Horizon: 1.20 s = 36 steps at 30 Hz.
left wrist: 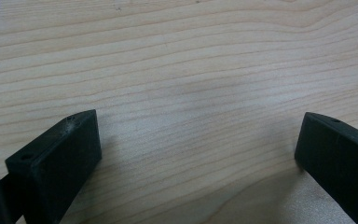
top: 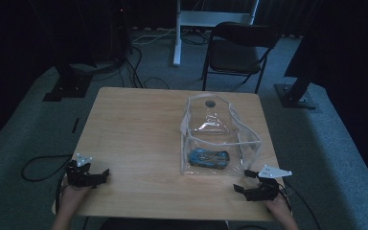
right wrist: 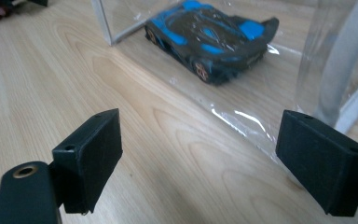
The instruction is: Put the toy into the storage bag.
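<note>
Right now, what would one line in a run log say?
left gripper: open, empty, near table edge | right gripper: open, empty, beside bag | toy car: inside clear bag | table: wood

No legible text, label, brand, number or sign anywhere: none on the clear plastic pouch [top: 219, 136], the blue and black toy car [right wrist: 209, 35], or the pale wooden table [top: 134, 139].

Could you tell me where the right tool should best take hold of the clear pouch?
Probably the near right corner seam of the clear pouch, approached from the table's near edge. That white-trimmed edge stands upright just ahead of the open right tool, clear of the blue toy car.
</note>
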Motion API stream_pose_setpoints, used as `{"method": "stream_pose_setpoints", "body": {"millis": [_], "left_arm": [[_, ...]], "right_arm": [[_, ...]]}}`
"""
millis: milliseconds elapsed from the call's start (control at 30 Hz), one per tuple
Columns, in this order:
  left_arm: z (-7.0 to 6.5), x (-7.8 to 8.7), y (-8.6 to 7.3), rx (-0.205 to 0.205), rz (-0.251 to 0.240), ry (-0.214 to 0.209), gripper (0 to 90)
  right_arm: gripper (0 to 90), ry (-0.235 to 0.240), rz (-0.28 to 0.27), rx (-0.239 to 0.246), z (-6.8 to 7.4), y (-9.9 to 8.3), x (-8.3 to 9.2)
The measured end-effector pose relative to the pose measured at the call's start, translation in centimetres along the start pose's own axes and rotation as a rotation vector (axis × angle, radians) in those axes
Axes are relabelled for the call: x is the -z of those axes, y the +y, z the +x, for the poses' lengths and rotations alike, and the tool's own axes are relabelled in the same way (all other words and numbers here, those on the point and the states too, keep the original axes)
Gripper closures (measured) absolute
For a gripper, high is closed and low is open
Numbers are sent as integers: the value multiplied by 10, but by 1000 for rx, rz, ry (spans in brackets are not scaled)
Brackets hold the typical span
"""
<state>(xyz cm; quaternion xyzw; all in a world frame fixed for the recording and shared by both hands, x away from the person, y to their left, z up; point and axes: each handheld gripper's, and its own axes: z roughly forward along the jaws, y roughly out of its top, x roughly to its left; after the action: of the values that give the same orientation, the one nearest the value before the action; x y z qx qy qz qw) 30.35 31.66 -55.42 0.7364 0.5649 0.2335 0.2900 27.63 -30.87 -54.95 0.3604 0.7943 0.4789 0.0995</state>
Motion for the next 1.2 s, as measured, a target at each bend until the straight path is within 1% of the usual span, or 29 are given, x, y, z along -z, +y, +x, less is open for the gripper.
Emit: {"method": "stream_pose_setpoints", "body": {"millis": [67,133,200,333,400,433,500,567,600,633,667,700,767,800,867,933,1033,1200], "left_arm": [[0,0,0,1,0,0,8],[0,0,0,1,0,0,8],[0,0,0,1,0,0,8],[0,0,0,0,1,1,8],[0,0,0,1,1,1,8],[0,0,0,2,0,1,8],[0,0,0,1,1,1,8],[0,0,0,2,1,1,8],[0,0,0,1,1,1,8],[0,0,0,2,0,1,8],[0,0,0,2,1,1,8],[0,0,0,2,0,1,8],[0,0,0,2,0,1,9],[0,0,0,2,0,1,8],[0,0,0,1,0,1,8],[0,0,0,1,0,1,8],[0,0,0,1,1,1,8],[0,0,0,1,1,1,8]], "right_arm": [[138,-13,11,11,1,-2,0],[138,-9,24,27,3,-4,0],[138,-7,33,33,3,-6,2],[138,1,19,19,3,-10,8],[138,-3,17,10,3,-13,12],[138,-15,24,6,2,-15,14],[138,-64,22,-4,0,-18,17],[134,-95,3,-44,-3,-19,18],[134,-133,2,-52,-3,-19,18],[130,-163,7,-55,-2,-19,17],[124,-185,24,-53,-2,-19,16],[124,-206,43,-53,-2,-19,14],[123,-244,57,-63,-1,-18,13],[122,-268,61,-74,-2,-18,12],[122,-299,64,-101,-4,-17,11],[122,-359,73,-131,-5,-17,10],[122,-400,70,-149,-6,-16,9],[122,-406,100,-145,-6,-15,6]]}}
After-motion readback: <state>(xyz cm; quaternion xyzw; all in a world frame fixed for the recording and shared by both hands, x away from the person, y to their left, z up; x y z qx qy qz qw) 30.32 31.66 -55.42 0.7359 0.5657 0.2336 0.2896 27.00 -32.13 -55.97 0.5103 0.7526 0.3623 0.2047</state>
